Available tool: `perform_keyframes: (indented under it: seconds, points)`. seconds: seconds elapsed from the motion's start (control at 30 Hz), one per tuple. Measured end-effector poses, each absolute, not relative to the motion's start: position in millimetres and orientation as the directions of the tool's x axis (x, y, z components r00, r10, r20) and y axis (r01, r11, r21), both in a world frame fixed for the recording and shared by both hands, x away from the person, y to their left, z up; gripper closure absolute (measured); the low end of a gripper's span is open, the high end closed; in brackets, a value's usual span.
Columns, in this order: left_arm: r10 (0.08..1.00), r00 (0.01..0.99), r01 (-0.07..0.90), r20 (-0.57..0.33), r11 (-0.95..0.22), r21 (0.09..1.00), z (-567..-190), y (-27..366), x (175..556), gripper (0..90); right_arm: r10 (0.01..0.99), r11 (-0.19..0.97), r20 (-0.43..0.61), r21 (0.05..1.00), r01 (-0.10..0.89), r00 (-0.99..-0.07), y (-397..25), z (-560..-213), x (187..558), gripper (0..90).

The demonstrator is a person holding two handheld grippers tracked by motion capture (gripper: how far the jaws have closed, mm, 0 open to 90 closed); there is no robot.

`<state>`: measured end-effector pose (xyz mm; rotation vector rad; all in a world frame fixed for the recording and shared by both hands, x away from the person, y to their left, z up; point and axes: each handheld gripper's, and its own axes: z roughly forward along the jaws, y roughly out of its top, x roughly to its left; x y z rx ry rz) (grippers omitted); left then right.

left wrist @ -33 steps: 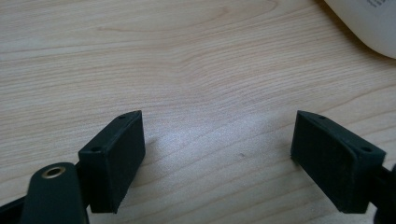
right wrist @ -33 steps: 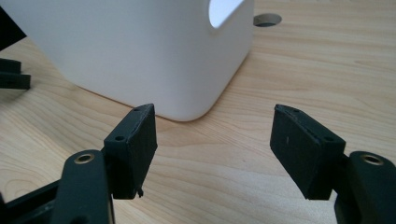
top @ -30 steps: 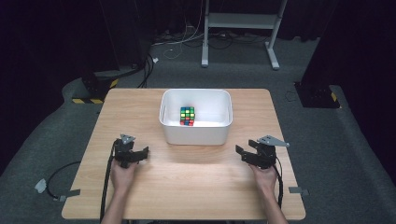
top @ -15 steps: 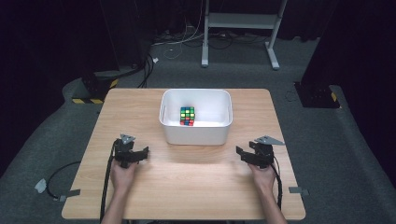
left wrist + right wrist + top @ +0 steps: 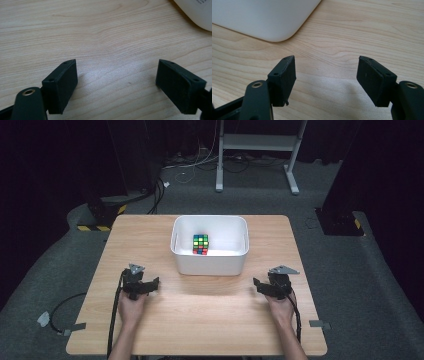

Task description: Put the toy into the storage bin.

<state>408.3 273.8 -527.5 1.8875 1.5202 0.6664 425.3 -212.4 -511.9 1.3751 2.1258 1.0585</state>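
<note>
Fingers [image 5: 62, 85] of both grippers spread empty; puzzle cube [image 5: 200, 244] sits inside white bin [image 5: 210, 263]

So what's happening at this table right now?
A person holds a claw in each hand over a wooden table. The left claw and right claw are both open and empty, flanking a white bin. A colourful puzzle cube sits inside the bin, untouched.
</note>
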Motion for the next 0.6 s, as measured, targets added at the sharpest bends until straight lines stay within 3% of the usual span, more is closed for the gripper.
perform_keyframes:
  seconds: [0.6]
  points:
    - [0.977, 0.212, 0.665, 0.005, -0.148, 0.732, -527.5, 273.6, 408.3, 17.8, 0.915, 0.281, -0.009, 0.733, 0.619, -0.404, -213.1, -521.5, 433.9, 31.6]
